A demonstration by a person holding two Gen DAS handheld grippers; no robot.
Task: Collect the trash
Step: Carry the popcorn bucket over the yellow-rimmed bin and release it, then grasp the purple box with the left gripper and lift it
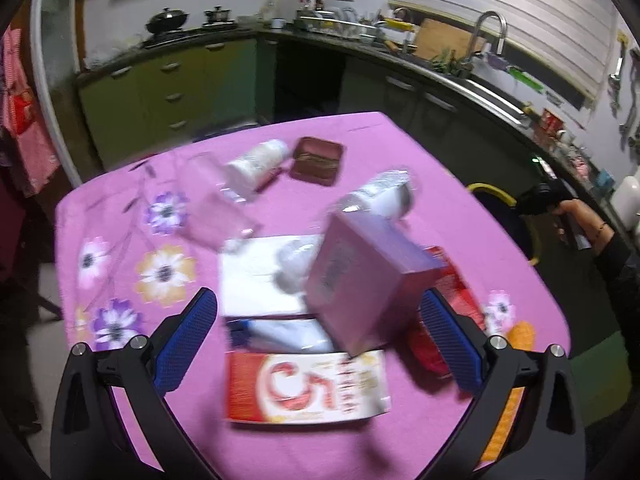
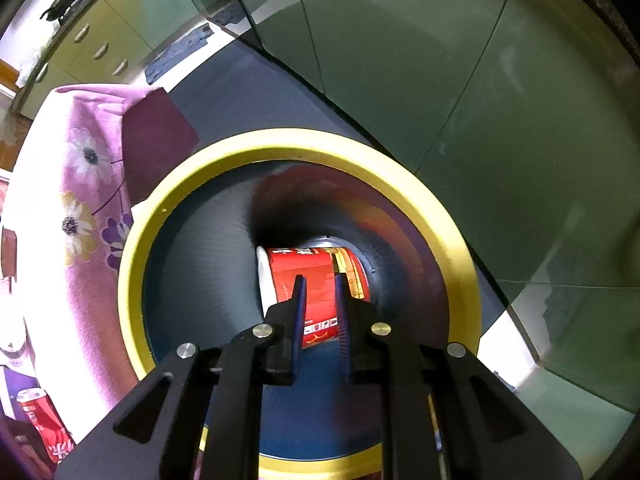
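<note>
My left gripper hangs over the table, whose pink flowered cloth runs out to a curved edge ahead of and on both sides of my jaws, with dark floor and green cabinets beyond. Its jaws are spread wide, clasping nothing. Between them the trash lies crowded: a pink box tilted just ahead of my right finger, a white sheet ahead of my left finger, and a red-and-white packet lying flat closest in. Farther ahead sit a white bottle on its side and a brown tray, both blurred. Bare cloth lies left of my left finger.

My right gripper points down into the bin, its yellow rim circling my fingers with room all round. Those jaws are released, a narrow gap between them and nothing in it. Below them, a red-and-white cup lies on its side on the bin's bottom. The draped cloth hangs just left of the rim.
</note>
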